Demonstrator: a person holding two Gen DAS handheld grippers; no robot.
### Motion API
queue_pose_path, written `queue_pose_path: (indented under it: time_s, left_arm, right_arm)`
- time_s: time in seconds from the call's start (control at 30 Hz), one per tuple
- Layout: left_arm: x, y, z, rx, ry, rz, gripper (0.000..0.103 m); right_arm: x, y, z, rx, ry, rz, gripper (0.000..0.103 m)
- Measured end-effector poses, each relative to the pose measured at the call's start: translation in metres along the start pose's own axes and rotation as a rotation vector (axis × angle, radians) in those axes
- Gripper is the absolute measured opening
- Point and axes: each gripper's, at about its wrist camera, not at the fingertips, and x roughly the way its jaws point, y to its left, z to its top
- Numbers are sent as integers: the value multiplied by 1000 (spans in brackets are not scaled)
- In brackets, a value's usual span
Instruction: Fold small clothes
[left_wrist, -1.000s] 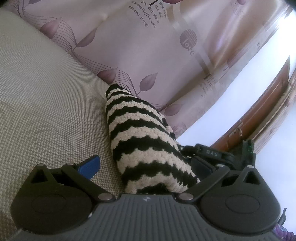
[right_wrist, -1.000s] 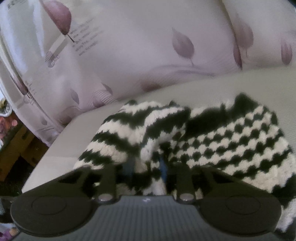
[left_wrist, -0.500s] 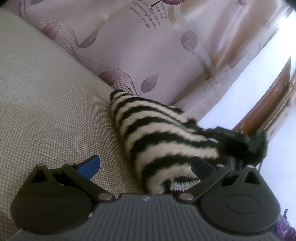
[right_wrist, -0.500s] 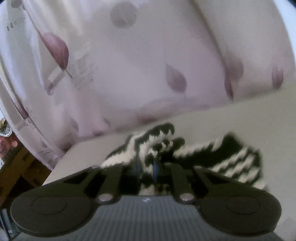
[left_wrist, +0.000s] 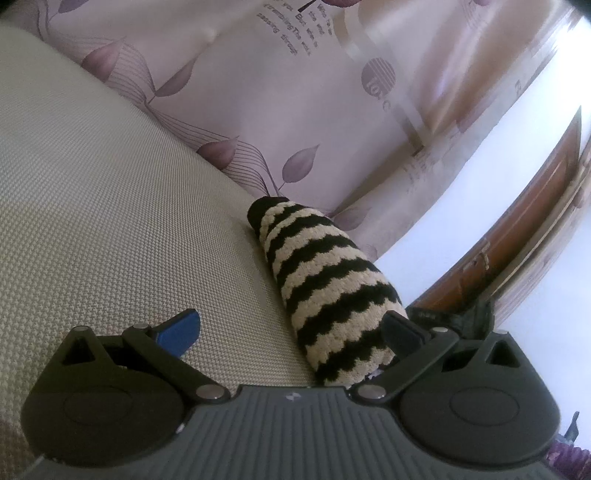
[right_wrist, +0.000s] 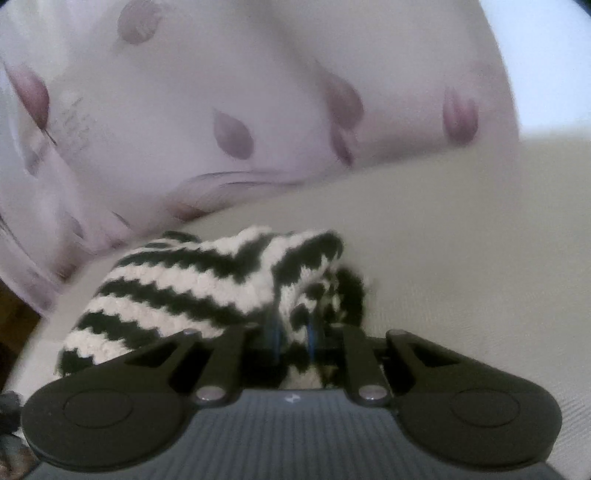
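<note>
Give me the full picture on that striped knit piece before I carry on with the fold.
The striped knit garment is chunky crochet-like yarn in black and cream zigzag bands. It lies bunched on the beige woven cushion, near the leaf-print fabric. The right gripper is shut on a gathered fold; the left gripper is open around its near end.

Knit garment (left_wrist: 328, 291) now folded narrower.

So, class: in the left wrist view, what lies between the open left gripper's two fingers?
The striped knit garment, lying on the woven beige cushion, fills the right part of the gap; the rest is bare cushion.
</note>
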Motion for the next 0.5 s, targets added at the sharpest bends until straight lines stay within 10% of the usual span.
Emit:
queue_pose_path:
  time_s: [0.33,0.5]
  left_arm:
    - [-6,-45,16,73,-99,39,101]
    - [29,-102,28,208,-98,87,87]
  right_arm:
    - [-59,21,0,-58,-225,-43,27]
    - [-58,72,-11,-255,-144,79,27]
